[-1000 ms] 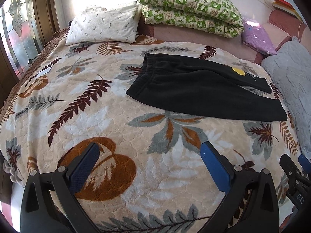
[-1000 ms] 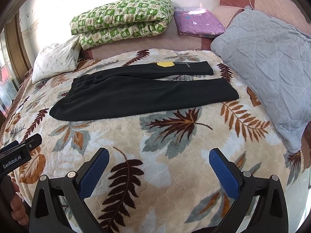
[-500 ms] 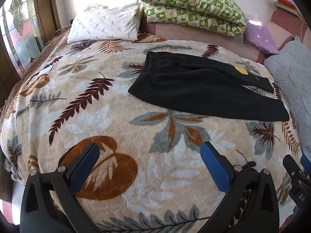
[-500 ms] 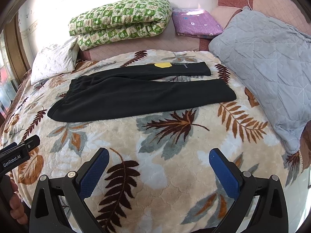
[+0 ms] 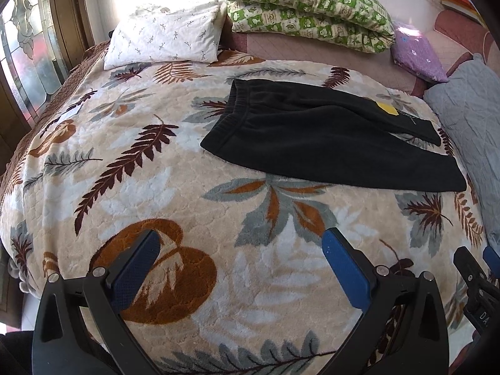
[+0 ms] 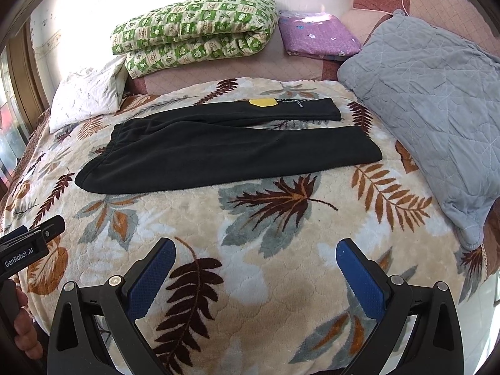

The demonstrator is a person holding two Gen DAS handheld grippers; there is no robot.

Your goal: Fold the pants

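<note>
Approach step: both the left gripper (image 5: 240, 262) & right gripper (image 6: 254, 270) gape wide, empty, at frame bottom; black fleece pants (image 6: 225, 150) lie flat mid-frame on the leaf-print plush blanket (image 6: 281, 234), untouched — next probably reach in, pinch waistband & hem.

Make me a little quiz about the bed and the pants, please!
1. True or false: the black pants lie spread out flat on the leafy blanket.
2. What colour is the small patch on the far pant leg?
A) red B) yellow C) white
3. Fill in: both the left gripper and the right gripper are ____ and holding nothing.

Key: 1 true; 2 B; 3 open.
</note>
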